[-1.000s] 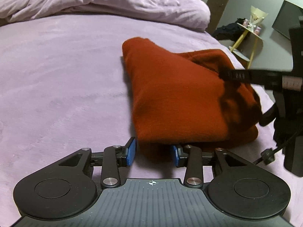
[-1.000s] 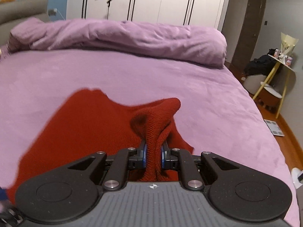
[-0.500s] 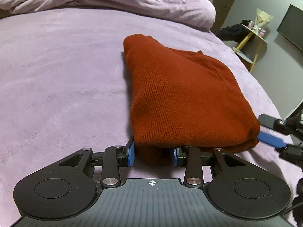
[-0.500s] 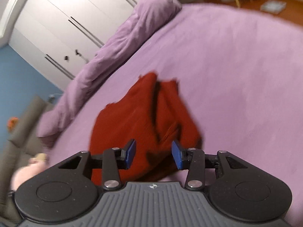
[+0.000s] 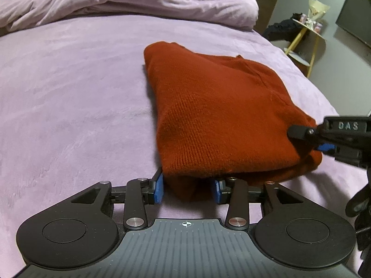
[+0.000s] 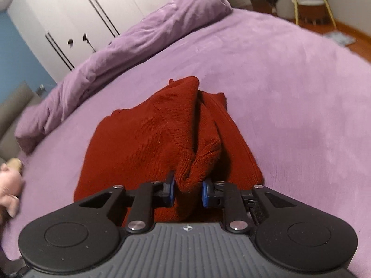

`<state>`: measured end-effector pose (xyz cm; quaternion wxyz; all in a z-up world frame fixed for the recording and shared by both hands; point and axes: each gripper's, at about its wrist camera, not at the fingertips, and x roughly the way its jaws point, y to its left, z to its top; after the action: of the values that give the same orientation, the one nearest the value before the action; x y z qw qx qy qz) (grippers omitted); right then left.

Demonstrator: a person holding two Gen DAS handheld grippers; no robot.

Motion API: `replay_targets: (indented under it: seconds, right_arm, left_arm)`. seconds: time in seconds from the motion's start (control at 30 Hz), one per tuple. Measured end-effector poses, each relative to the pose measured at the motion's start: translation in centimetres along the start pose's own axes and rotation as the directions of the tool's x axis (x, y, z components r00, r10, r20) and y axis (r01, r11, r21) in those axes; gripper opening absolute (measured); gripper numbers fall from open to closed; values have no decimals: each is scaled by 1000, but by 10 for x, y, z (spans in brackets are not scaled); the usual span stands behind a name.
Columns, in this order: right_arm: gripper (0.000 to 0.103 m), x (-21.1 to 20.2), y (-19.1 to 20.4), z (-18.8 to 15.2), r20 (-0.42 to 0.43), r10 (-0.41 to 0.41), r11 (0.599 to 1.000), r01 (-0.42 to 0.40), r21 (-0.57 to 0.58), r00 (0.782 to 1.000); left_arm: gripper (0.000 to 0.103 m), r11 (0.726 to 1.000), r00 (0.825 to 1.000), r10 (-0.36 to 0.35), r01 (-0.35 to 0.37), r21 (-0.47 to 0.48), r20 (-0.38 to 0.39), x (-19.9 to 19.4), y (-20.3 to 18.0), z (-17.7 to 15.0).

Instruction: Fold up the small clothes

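Left gripper (image 5: 187,188): jaws spread, blue pads (image 5: 158,191) either side of the near folded edge of the rust-red knit sweater (image 5: 222,118); fabric sits between the pads, neither visibly pressing it. Right gripper (image 6: 188,190): jaws part-way apart, a bunched fold of the sweater (image 6: 148,139) between the pads and touching the left one; true pinch cannot be confirmed. In the left wrist view the right gripper (image 5: 324,144) meets the sweater's right corner. Sweater lies folded in layers on the purple bedsheet (image 5: 69,97), well short of the rolled purple duvet (image 5: 139,2). White wardrobe doors (image 6: 97,11) behind. Yellow-legged side table (image 5: 308,34) stands beside the bed.
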<state>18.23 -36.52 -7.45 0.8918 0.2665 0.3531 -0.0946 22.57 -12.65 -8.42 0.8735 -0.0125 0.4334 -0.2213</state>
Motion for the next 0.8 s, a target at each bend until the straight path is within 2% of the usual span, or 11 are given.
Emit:
replay_targets:
  seconds: [0.27,0.37,0.4,0.43,0.5,0.57,0.6,0.63,0.7,0.73,0.8]
  right_arm:
    - [18,-4,20,6,47,-73,986,79,-150,996]
    - [17,-15,10,13,80,-19,997,25,-73,997]
    - [17,-19,-3,17,87,55,998,-58,34,995]
    - [16,-21,-21,20,98,154,971,-169,168,983]
    - [16,-21,-59,20,138,295,850,-325,414,946]
    - [16,-19,-84,14,199,360,748,-409,522,912]
    - [16,-19,-89,12,197,333,752,-386,535,922]
    - [16,-21,-88,12,165,263,810,-311,497,950]
    - [16,-21,-72,12,105,126,926,-155,343,986]
    - [16,-21,-60,12,96,74,962,-97,257,993]
    - [16,-26,-39,10,120,25,991,-41,127,992]
  left_arm:
    - [50,1000,1000,5,-5,14,0,0,-1,0]
    - [50,1000,1000,13,-13,24,1,1,-2,0]
    - [50,999,1000,19,-19,32,5,1,-4,0]
    - [50,999,1000,27,-28,41,10,0,-4,0]
    - [50,998,999,32,-32,50,13,0,-6,-1]
    - [45,999,1000,30,-30,43,11,1,-5,0]
    - [42,999,1000,28,-28,39,12,1,-5,1]
    - [42,999,1000,24,-25,33,9,1,-4,1]
    - [40,999,1000,23,-24,26,7,0,-3,3]
    - [39,999,1000,25,-25,23,9,-1,-2,3]
    - [38,999,1000,29,-29,21,11,-4,-2,5]
